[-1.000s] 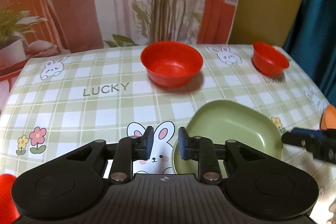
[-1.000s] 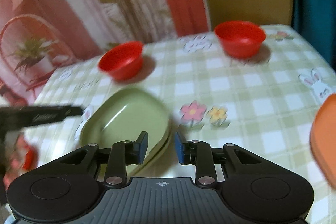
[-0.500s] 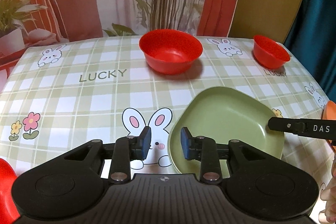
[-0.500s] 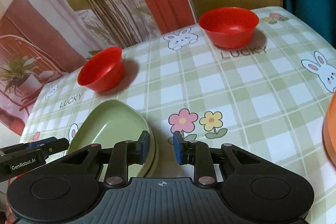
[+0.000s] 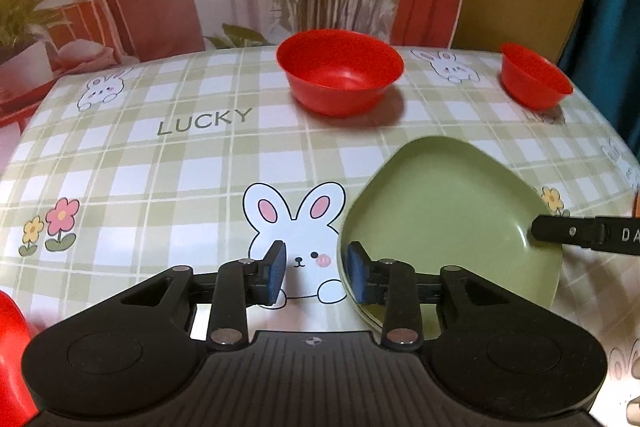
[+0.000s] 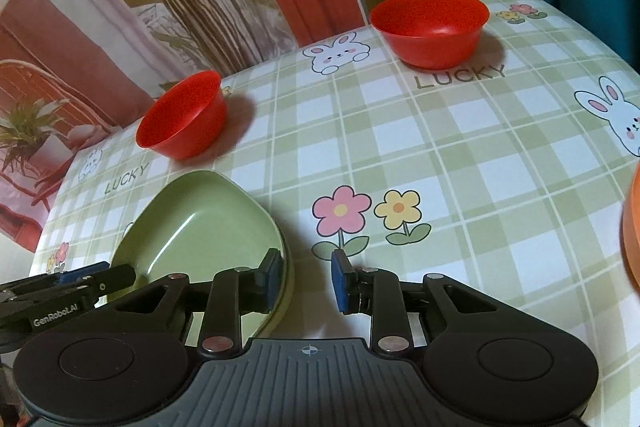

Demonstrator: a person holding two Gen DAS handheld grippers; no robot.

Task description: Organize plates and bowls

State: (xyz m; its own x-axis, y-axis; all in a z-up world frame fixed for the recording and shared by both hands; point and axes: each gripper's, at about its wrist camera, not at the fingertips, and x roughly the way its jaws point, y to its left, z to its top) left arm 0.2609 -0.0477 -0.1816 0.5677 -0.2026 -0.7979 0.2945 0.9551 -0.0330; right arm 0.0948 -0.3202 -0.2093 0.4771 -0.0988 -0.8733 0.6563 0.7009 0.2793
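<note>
Green plastic is what the plate (image 5: 448, 211) is made of, and it is seen lying on the checked tablecloth (image 5: 168, 179) printed with rabbits, flowers and the word LUCKY. On its one edge the left gripper (image 5: 316, 273) is placed, fingers spread apart with nothing between them, the right-hand pad (image 5: 356, 277) over the plate's rim and the other over the printed rabbit. At the opposite edge the right gripper (image 6: 304, 279) is held, likewise parted and holding nothing, its left pad (image 6: 274, 277) over the plate (image 6: 200, 223) and the other above bare cloth beside the pink flower (whether either pad touches the rim cannot be told). Two red bowls are set upright farther back, well apart from each other: a large bowl (image 5: 340, 83) beyond the plate and a second bowl (image 5: 534, 75) near the table's far corner. An orange edge (image 6: 631, 227) is glimpsed at the right border of the right wrist view.
</note>
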